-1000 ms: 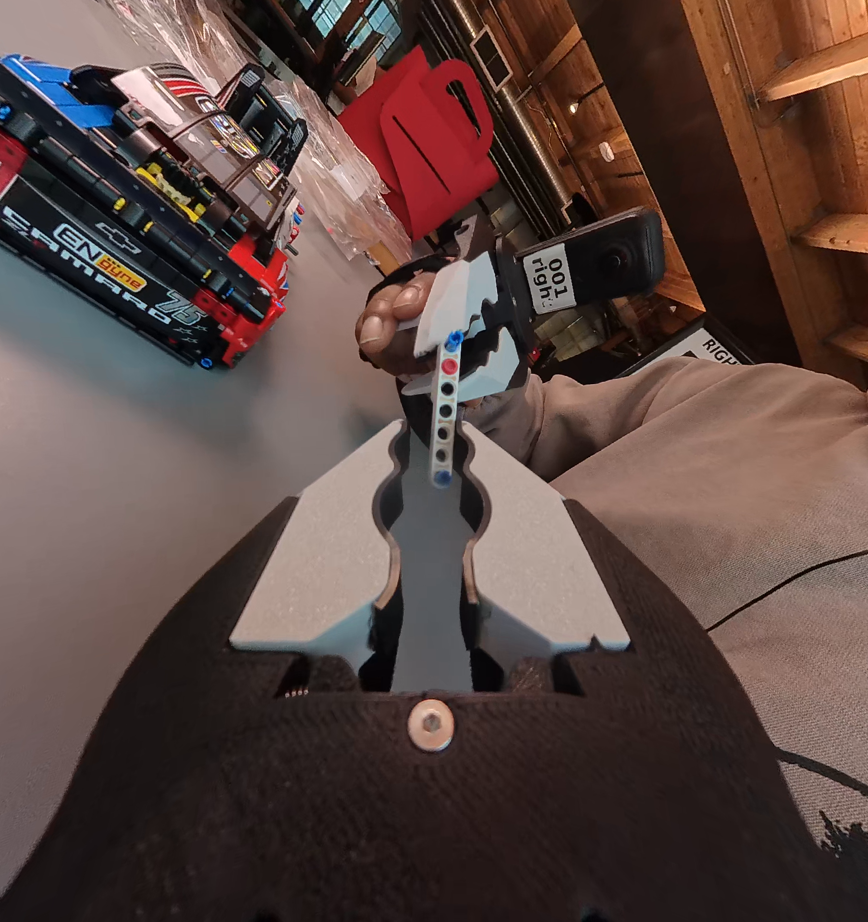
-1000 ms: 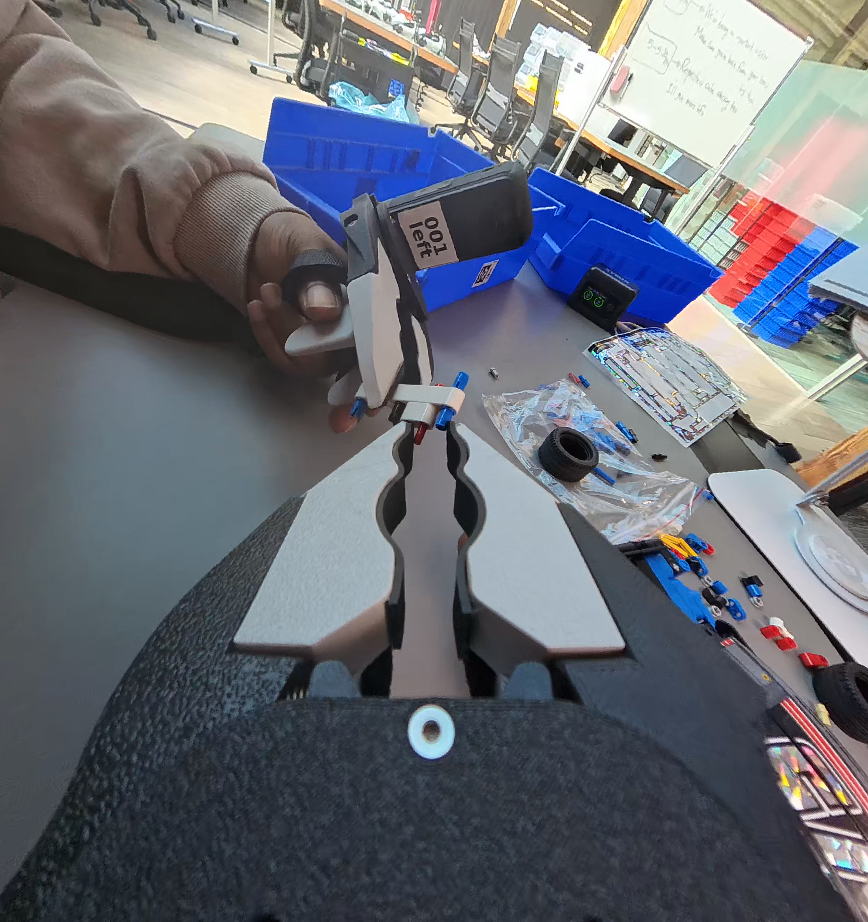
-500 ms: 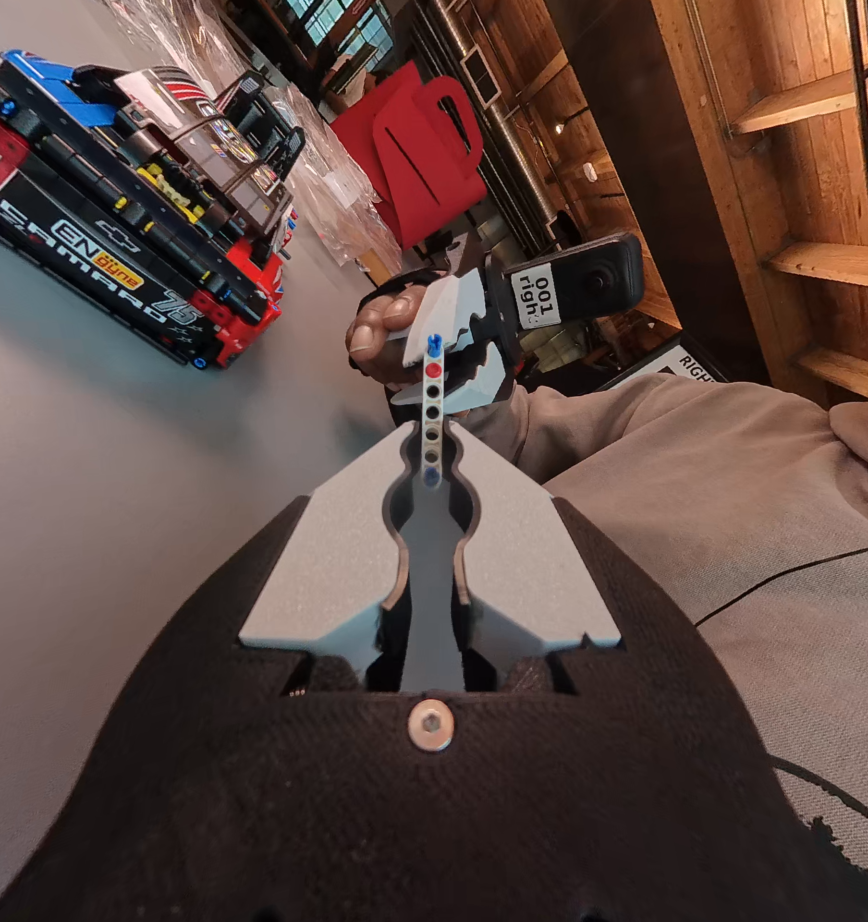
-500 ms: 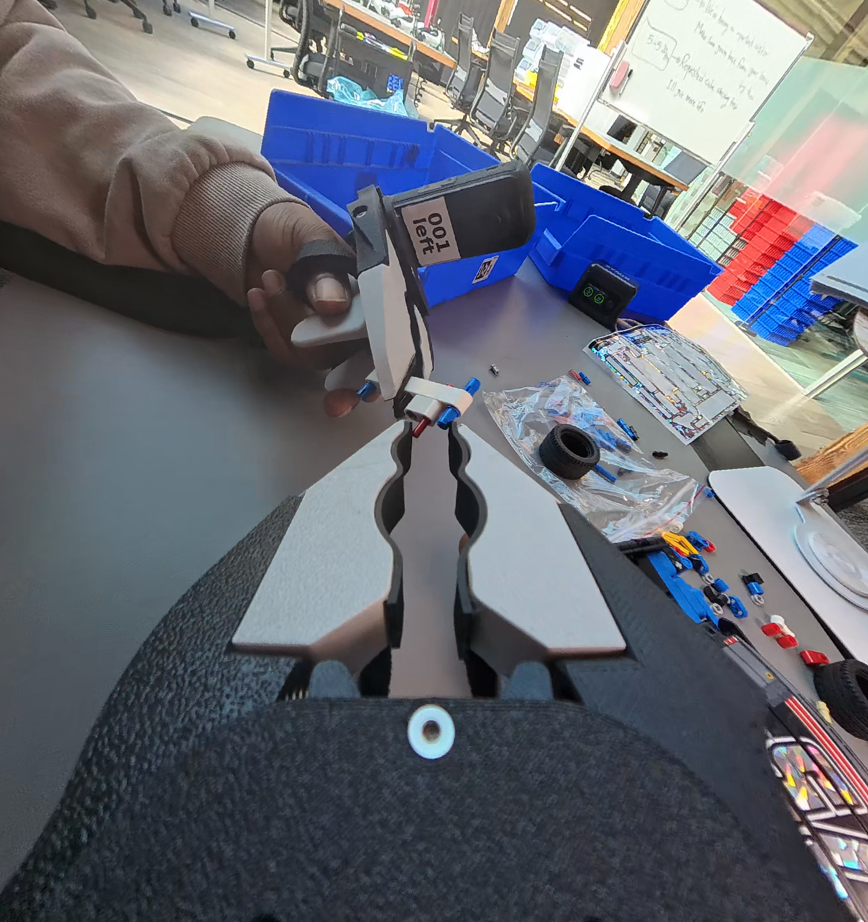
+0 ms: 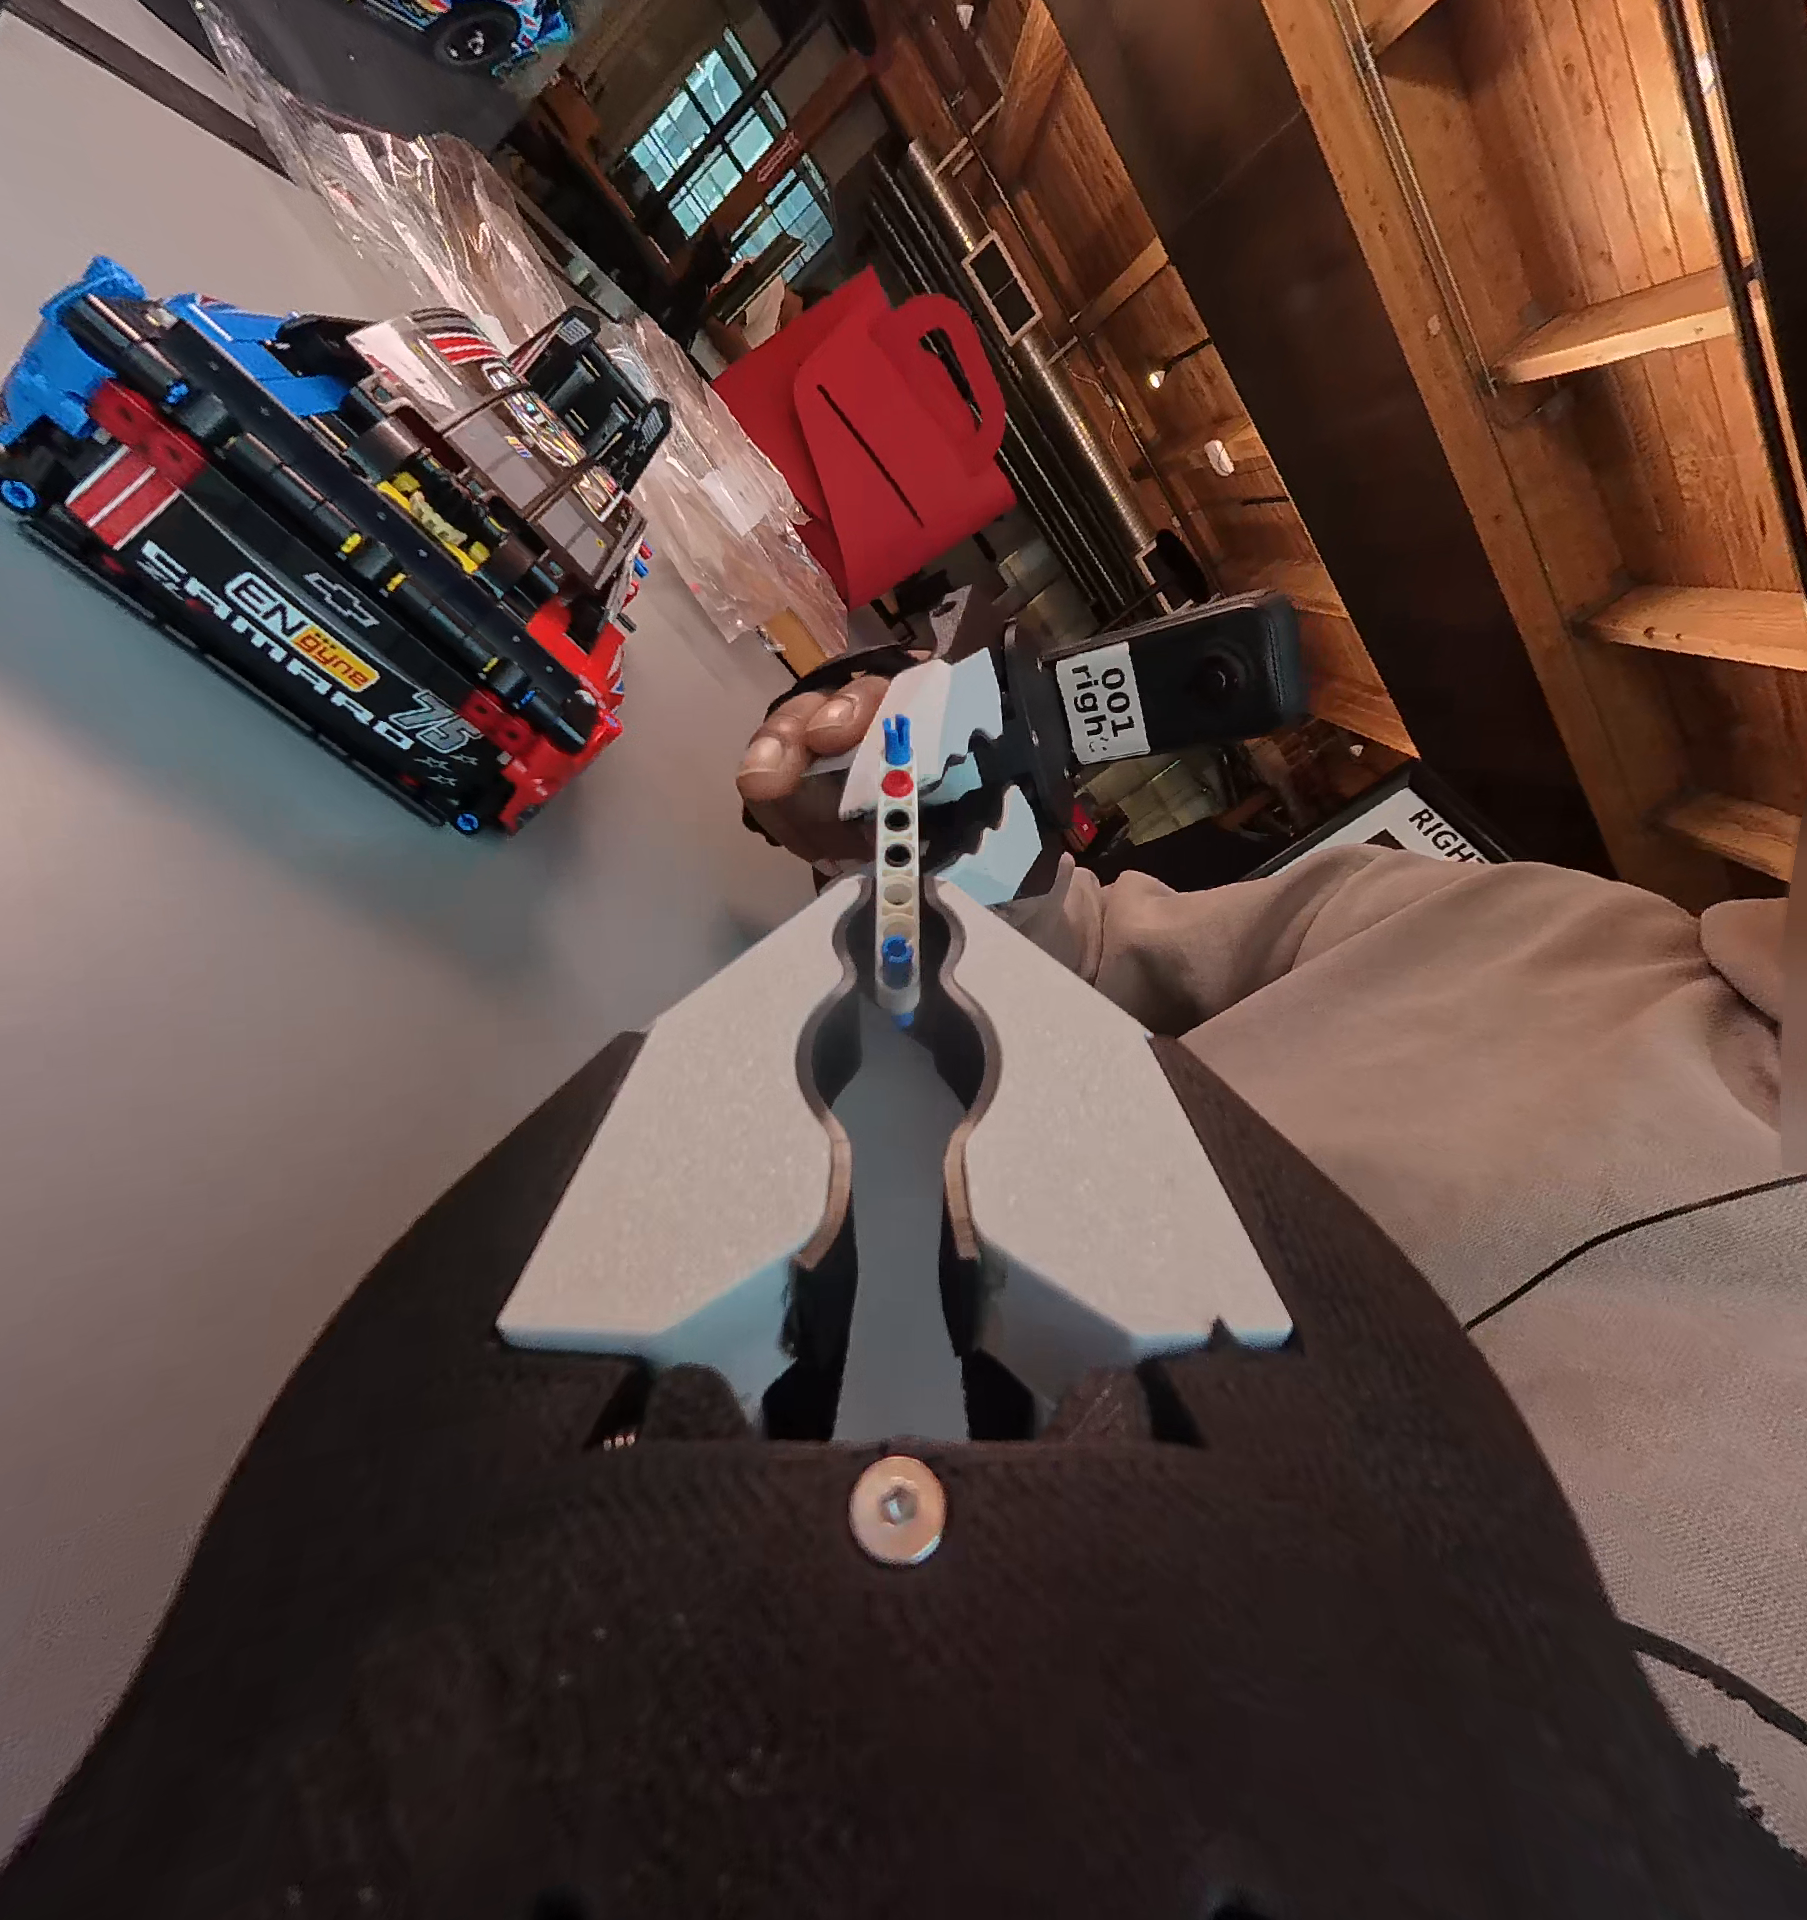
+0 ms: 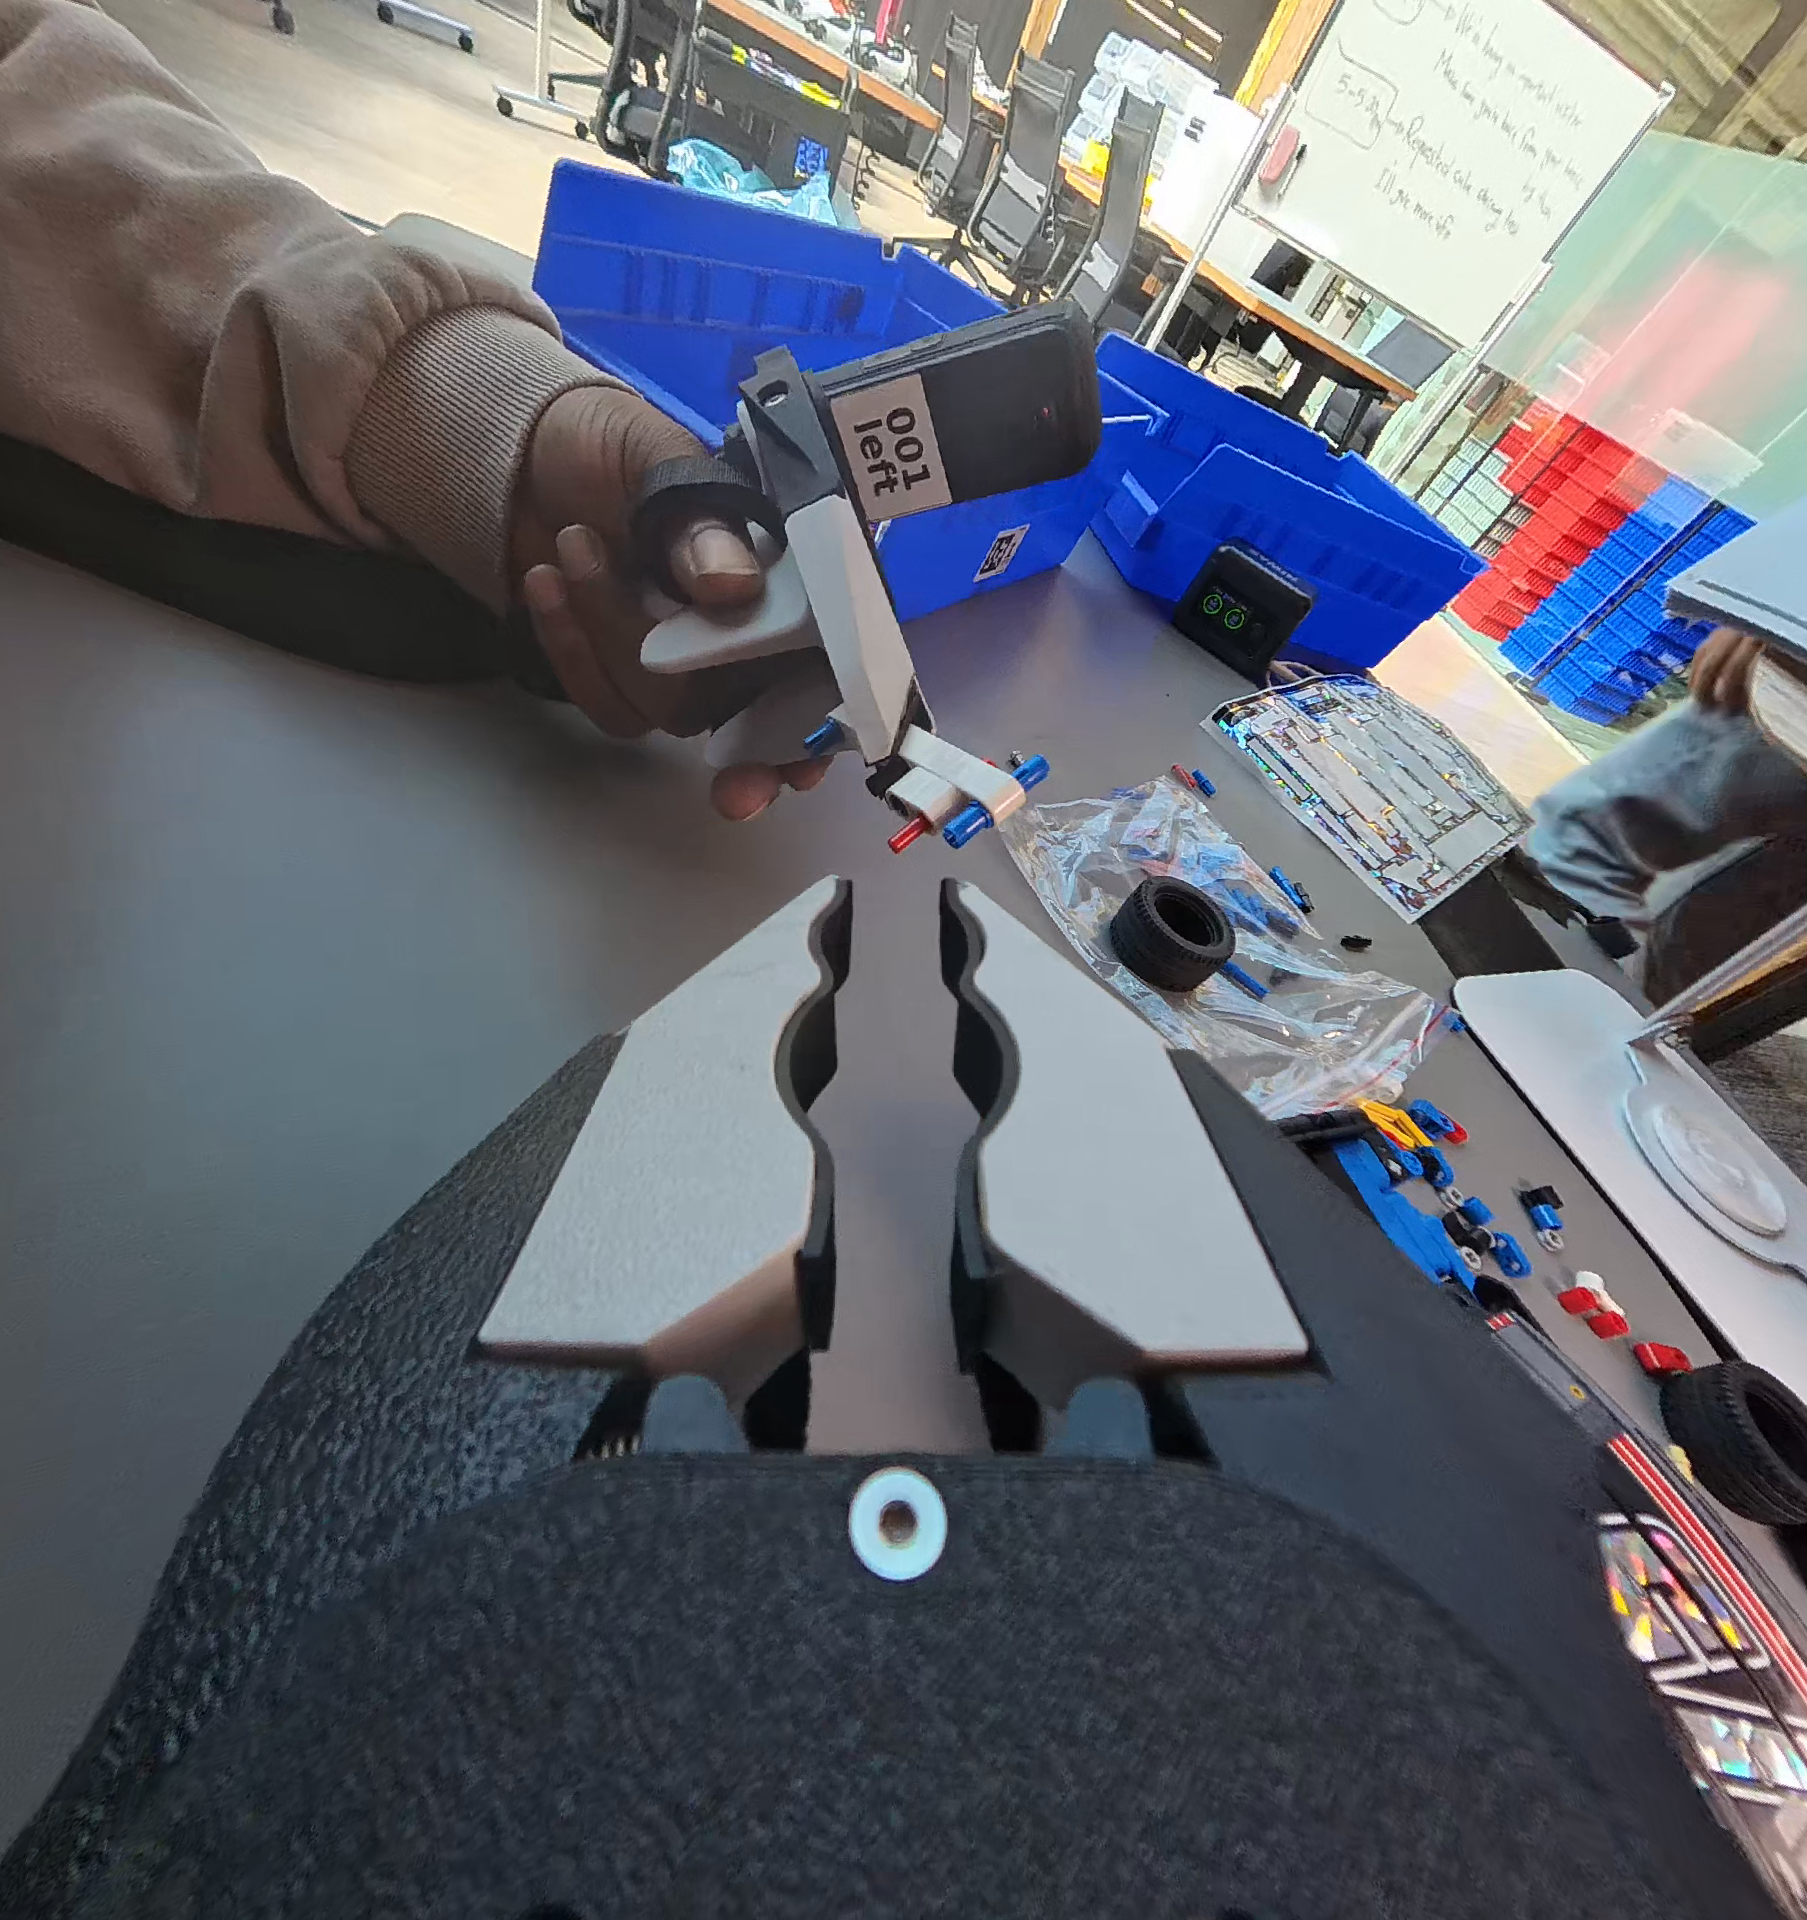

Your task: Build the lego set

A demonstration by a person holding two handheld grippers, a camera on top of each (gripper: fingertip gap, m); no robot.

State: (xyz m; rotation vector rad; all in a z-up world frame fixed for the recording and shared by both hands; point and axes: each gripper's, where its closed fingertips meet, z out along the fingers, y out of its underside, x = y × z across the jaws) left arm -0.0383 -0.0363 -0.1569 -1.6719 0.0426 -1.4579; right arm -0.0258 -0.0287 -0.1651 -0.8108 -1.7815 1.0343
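Note:
My left gripper [image 5: 894, 896] is shut on a white holed lego beam [image 5: 897, 831] and holds it up above the table. The beam carries blue pins and a red pin. In the right wrist view the same beam [image 6: 959, 787] sticks out of the left gripper [image 6: 894, 750], pins pointing toward me. My right gripper [image 6: 896, 896] is open and empty, a short way in front of the beam and not touching it. It also shows in the left wrist view [image 5: 946, 779], just behind the beam's top end. The black, red and blue lego car [image 5: 327, 540] stands on the table to the left.
Two blue bins [image 6: 774, 291] stand at the far table edge. A clear bag [image 6: 1283, 997] with small parts and a tyre [image 6: 1174, 930] lies right of the beam, beside a sticker sheet [image 6: 1366, 790]. Loose small parts [image 6: 1450, 1216] and another tyre [image 6: 1756, 1439] lie at the right. Left and right tips are no more than a few centimetres apart.
My right gripper has drawn back from the beam's pins, which were at its fingertips before. The left gripper has turned a little with the beam still in it.

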